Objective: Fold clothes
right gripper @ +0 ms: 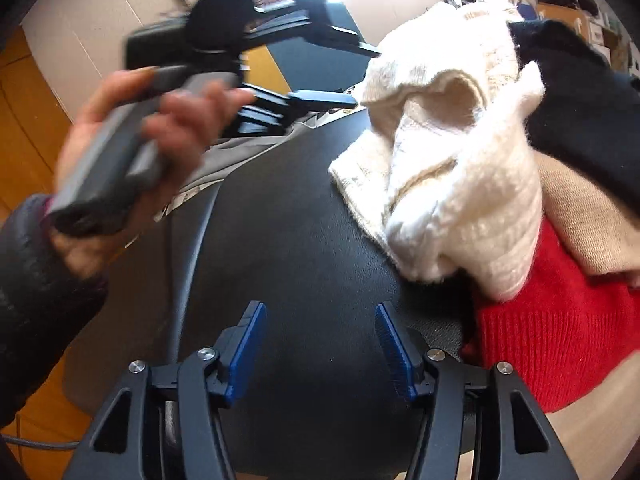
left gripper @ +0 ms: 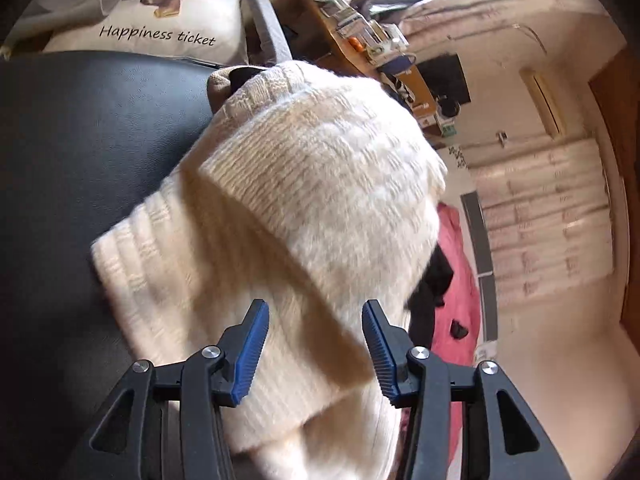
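Observation:
A cream knitted sweater (left gripper: pixel 304 184) lies folded in a thick bundle on a black leather surface (left gripper: pixel 80 152). In the left wrist view my left gripper (left gripper: pixel 316 324) hovers open over the sweater's near fold, and its blue pads (left gripper: pixel 252 348) stand clear of the knit. The right wrist view shows the sweater (right gripper: pixel 452 168) at the right, heaped on other clothes. My right gripper (right gripper: pixel 320 324) is open over the bare black surface (right gripper: pixel 304 240) with nothing between its fingers. A hand (right gripper: pixel 120 152) holds the blurred left gripper (right gripper: pixel 356 76) at the upper left, open and pointing at the sweater.
A red knit (right gripper: pixel 560 328), a beige garment (right gripper: pixel 592 216) and a black garment (right gripper: pixel 584 108) lie piled at the right. A printed pillow (left gripper: pixel 160 28) sits behind the black surface. A pink garment (left gripper: pixel 456 264) hangs beside it, above a pale floor (left gripper: pixel 560 360). A cluttered wooden desk (left gripper: pixel 360 40) stands further back.

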Demonstrator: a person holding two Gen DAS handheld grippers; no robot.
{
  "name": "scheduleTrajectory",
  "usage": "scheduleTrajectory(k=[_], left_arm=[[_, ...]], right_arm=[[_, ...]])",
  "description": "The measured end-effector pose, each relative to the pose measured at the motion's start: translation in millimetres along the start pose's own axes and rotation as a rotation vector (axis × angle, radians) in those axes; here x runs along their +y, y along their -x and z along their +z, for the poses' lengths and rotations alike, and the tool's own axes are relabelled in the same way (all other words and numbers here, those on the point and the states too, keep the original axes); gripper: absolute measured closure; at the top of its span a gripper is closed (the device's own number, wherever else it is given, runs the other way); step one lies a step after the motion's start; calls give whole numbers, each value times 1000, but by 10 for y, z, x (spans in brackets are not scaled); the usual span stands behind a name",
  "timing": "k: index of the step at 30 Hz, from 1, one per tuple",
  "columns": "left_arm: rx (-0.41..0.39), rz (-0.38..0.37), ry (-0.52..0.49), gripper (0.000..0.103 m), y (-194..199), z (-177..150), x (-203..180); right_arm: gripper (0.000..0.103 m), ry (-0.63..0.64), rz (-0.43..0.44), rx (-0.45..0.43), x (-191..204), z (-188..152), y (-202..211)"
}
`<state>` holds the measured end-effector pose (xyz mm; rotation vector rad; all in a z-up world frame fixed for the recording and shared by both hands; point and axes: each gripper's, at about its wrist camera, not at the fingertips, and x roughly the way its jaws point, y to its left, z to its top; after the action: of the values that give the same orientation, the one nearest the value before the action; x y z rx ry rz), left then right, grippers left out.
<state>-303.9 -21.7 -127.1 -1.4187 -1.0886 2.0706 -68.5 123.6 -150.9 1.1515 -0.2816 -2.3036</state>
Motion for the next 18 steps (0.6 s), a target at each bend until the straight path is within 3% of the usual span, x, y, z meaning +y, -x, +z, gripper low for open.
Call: scheduleTrajectory(k=[7, 9, 10, 12, 18], left_arm=[[12, -26, 104, 50, -458, 249, 83], [-1, -20, 104, 54, -516, 291, 48], [-17, -1, 81, 60, -524, 299, 6], [-57, 47, 15, 93, -507, 287, -111], [-169, 97, -106, 96, -207, 207, -450]], right_arm=[[43, -45, 5, -23, -161, 107, 83], [41, -52, 0, -37, -201, 137, 119], [39, -55, -3, -42, -219, 151, 131], [38, -56, -14, -49, -248, 169, 135], [38, -68, -45, -38, -305, 173, 59]])
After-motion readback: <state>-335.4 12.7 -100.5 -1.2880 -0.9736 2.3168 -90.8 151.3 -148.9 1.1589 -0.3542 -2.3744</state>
